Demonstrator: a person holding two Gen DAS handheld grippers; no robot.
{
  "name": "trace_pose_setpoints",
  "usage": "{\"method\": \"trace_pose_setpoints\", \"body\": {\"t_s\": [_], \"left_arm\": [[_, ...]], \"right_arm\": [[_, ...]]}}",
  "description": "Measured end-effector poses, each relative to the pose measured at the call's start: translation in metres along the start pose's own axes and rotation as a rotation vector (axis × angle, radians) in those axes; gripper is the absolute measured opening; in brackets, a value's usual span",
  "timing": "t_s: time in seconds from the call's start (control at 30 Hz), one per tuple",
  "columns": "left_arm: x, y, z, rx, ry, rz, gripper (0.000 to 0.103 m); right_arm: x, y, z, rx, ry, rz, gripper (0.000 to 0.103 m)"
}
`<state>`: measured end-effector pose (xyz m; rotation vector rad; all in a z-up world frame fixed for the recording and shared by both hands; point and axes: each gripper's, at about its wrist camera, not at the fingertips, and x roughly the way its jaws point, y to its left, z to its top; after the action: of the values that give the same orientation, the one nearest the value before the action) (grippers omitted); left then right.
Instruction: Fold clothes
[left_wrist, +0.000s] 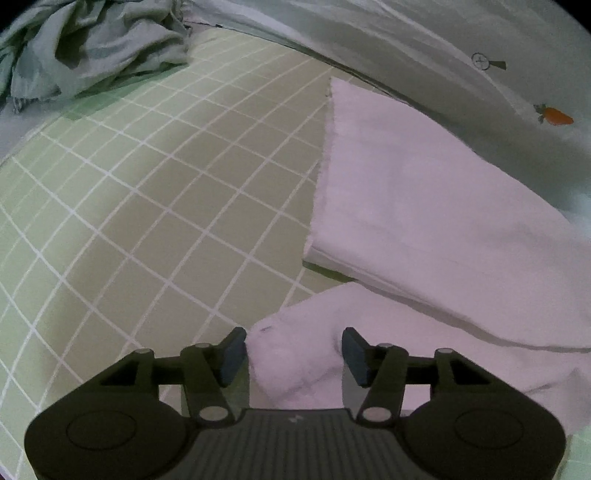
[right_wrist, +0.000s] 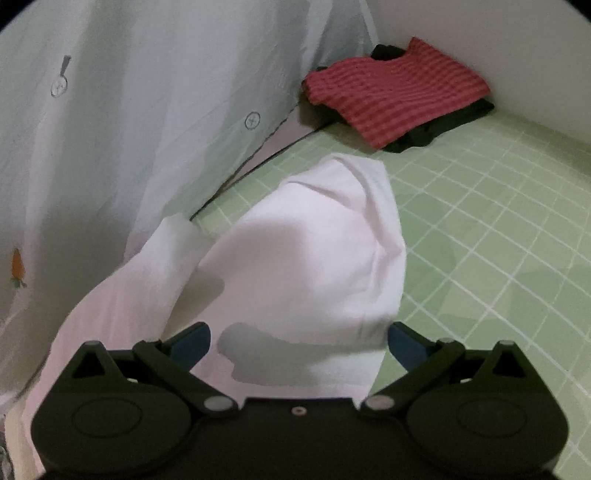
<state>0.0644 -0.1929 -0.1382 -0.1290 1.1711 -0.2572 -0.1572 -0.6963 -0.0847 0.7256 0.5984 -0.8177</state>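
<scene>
The green gridded mat (left_wrist: 155, 206) spreads under everything I see, backed by a pale printed sheet (right_wrist: 122, 122) with small carrots on it. On the mat lies the white garment (left_wrist: 424, 206), the biggest piece of clothing here: in my left view its flat folded part stretches away ahead and to the right, while a bunched, rolled end of it sits right between my fingers. My left gripper (left_wrist: 293, 356) has its jaws apart on either side of that roll, the pads close beside the cloth (I cannot tell whether they touch it). My right gripper (right_wrist: 297, 341) is spread wide, with the garment humped up directly ahead and lying between its fingers. Far off in the corner sits a red striped garment (right_wrist: 397, 92) on something dark, and at my left view's far edge a crumpled grey-green cloth (left_wrist: 92, 48).
</scene>
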Motion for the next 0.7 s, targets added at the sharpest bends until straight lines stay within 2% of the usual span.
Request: {"method": "trace_pose_setpoints", "body": {"t_s": [0.07, 0.1, 0.13, 0.2, 0.27, 0.3, 0.33, 0.37, 0.4, 0.43, 0.5, 0.6, 0.7], "left_arm": [[0.001, -0.001, -0.004, -0.005, 0.004, -0.003, 0.025], [0.000, -0.001, -0.005, -0.001, 0.001, -0.001, 0.014], [-0.001, 0.000, -0.006, 0.005, -0.003, 0.002, 0.009], [-0.004, 0.002, -0.005, 0.004, -0.004, -0.020, 0.006], [-0.007, 0.007, 0.000, 0.014, -0.013, -0.033, 0.005], [-0.008, 0.010, 0.004, 0.019, -0.023, -0.038, 0.005], [-0.010, 0.014, 0.007, 0.025, -0.034, -0.042, 0.005], [-0.013, 0.021, 0.016, 0.031, -0.051, -0.043, 0.005], [-0.016, 0.028, 0.026, 0.037, -0.071, -0.042, 0.005], [-0.019, 0.035, 0.036, 0.042, -0.090, -0.042, 0.005], [-0.025, 0.047, 0.056, 0.061, -0.133, -0.028, 0.005], [-0.035, 0.061, 0.082, 0.100, -0.199, 0.039, 0.006], [-0.041, 0.073, 0.084, 0.063, -0.185, 0.084, 0.018]], "right_arm": [[0.004, 0.002, 0.003, -0.009, 0.020, 0.006, 0.103], [0.006, 0.004, 0.004, -0.011, 0.032, 0.000, 0.103], [0.007, 0.006, 0.006, -0.013, 0.045, -0.006, 0.103], [0.009, 0.009, 0.007, -0.007, 0.076, -0.026, 0.091], [0.005, 0.007, 0.007, 0.016, 0.080, 0.006, 0.058], [0.001, 0.005, 0.005, 0.030, 0.080, 0.026, 0.046], [-0.002, 0.004, 0.004, 0.042, 0.079, 0.045, 0.029], [-0.008, 0.003, 0.001, 0.043, 0.076, 0.056, 0.018], [-0.015, 0.003, -0.002, 0.044, 0.072, 0.066, 0.011], [-0.021, 0.003, -0.005, 0.046, 0.068, 0.077, 0.007], [-0.035, 0.007, -0.016, 0.023, 0.072, 0.097, 0.006], [-0.058, 0.028, -0.052, -0.068, 0.117, 0.143, 0.005], [-0.077, 0.053, -0.102, -0.184, 0.176, 0.178, 0.006]]}}
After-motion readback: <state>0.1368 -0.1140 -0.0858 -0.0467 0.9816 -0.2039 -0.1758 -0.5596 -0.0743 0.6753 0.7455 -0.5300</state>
